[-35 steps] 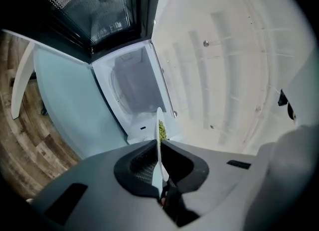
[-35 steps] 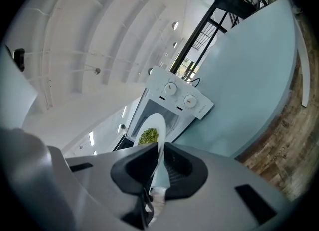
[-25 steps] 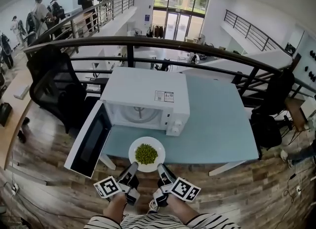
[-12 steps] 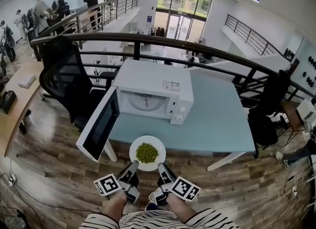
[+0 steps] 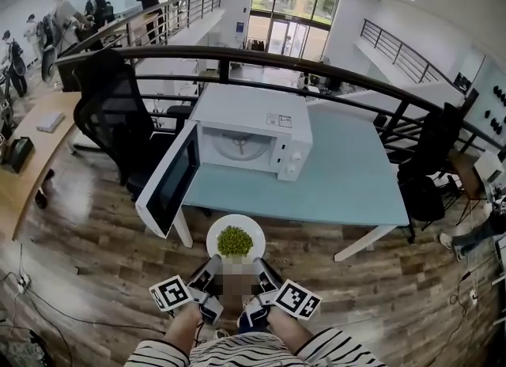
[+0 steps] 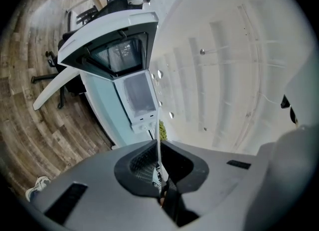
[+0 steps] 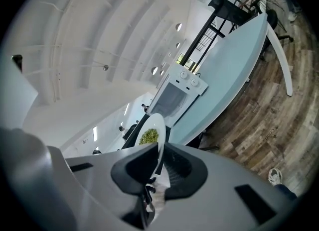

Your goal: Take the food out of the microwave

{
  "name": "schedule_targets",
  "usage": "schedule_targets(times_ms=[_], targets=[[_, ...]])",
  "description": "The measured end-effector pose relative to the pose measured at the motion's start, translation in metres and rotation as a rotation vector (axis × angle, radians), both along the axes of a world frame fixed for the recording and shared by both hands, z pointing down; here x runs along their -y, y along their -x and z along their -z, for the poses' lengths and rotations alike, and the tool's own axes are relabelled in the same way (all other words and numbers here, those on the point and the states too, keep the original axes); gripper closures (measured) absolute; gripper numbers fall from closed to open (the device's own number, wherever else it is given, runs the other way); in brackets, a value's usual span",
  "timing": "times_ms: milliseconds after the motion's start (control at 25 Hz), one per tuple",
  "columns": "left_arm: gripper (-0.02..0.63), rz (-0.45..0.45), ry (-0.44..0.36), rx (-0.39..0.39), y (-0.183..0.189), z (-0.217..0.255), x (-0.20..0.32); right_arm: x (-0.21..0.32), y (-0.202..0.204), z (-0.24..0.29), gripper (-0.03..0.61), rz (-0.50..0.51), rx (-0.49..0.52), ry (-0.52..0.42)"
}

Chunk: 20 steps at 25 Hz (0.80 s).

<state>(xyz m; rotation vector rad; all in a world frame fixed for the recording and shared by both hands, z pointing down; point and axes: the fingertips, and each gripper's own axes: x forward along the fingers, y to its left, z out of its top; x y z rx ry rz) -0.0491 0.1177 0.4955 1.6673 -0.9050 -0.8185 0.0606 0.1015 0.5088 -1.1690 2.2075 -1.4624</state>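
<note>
Holding the white plate of green peas by its near rim, the left hand-held gripper and the right hand-held gripper are each clamped on the thin edge. The plate hangs over the wooden floor, off the table and out of the microwave, whose door stands open. Nothing supports the far side, so its weight probably levers against both pinches. Any unequal tilt could slip the rim free or roll peas off.
</note>
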Motion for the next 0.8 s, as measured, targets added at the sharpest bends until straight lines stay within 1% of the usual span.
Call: schedule_targets(times_ms=[80, 320, 520, 800], targets=[[0.578, 0.000, -0.005, 0.011, 0.002, 0.000, -0.011, -0.012, 0.002, 0.000, 0.526, 0.004, -0.003, 0.001], [0.578, -0.002, -0.010, 0.008, 0.003, -0.002, -0.033, -0.032, 0.003, -0.001, 0.528, 0.005, -0.014, 0.001], [0.578, -0.001, -0.008, 0.009, 0.005, -0.003, -0.043, -0.042, 0.004, -0.001, 0.528, -0.001, -0.009, -0.003], [0.578, 0.001, -0.003, 0.032, 0.010, -0.006, -0.047, -0.046, 0.006, -0.001, 0.529, -0.008, -0.006, -0.001]])
